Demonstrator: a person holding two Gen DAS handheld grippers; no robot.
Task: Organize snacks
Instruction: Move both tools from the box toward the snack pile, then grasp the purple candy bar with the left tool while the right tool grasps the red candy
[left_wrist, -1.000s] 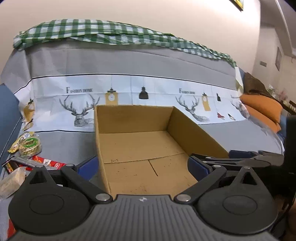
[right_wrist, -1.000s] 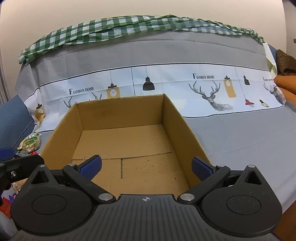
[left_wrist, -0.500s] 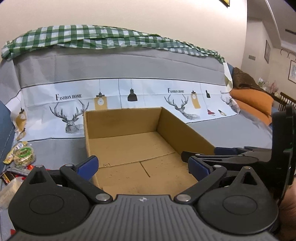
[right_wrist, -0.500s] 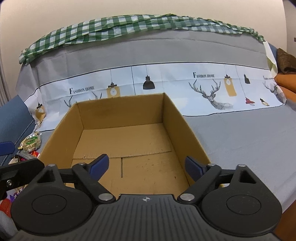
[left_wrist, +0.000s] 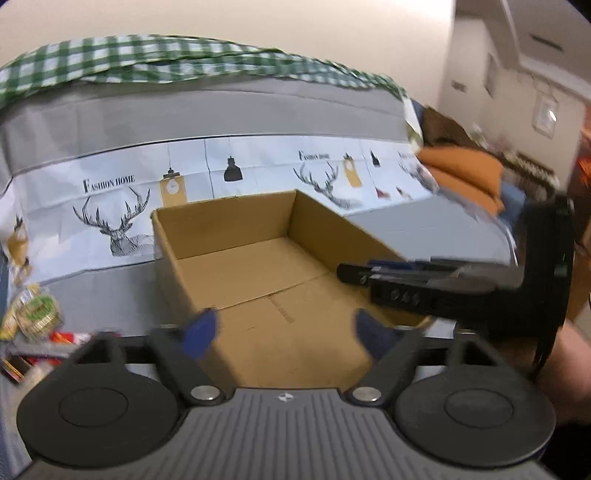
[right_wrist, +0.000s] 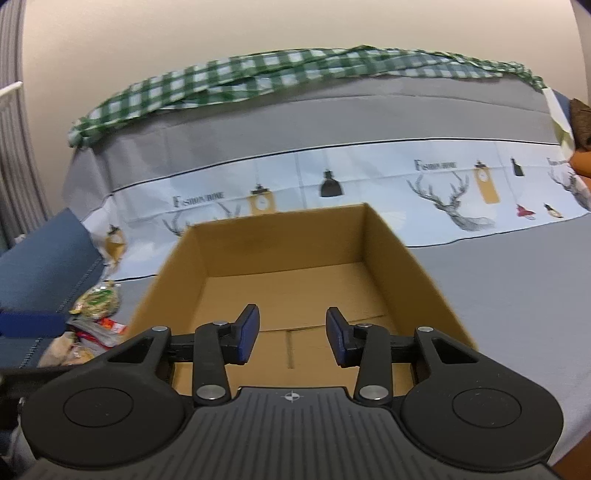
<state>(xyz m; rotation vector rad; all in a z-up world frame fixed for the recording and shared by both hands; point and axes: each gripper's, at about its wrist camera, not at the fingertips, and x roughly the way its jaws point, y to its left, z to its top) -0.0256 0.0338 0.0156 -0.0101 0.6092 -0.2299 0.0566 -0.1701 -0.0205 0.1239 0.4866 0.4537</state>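
My left gripper (left_wrist: 284, 332) hangs over the near end of the open cardboard box (left_wrist: 236, 266); its jaws have just been closing in, yet they stand well apart with nothing between them. Its blue pads (left_wrist: 199, 332) are smeared by blur. My right gripper (right_wrist: 291, 334) also points into the box (right_wrist: 284, 284), its jaws just drawn in to a narrow gap, gripping nothing and touching nothing. The snack packets (right_wrist: 94, 314) lie in a heap on the grey printed cloth (right_wrist: 517, 295) just left of the box, none inside it. The heap is cut off by my gripper bodies, so I cannot tell how many there are. In the left view my right gripper (left_wrist: 369, 275) shows side-on over the box's right wall, blurred.
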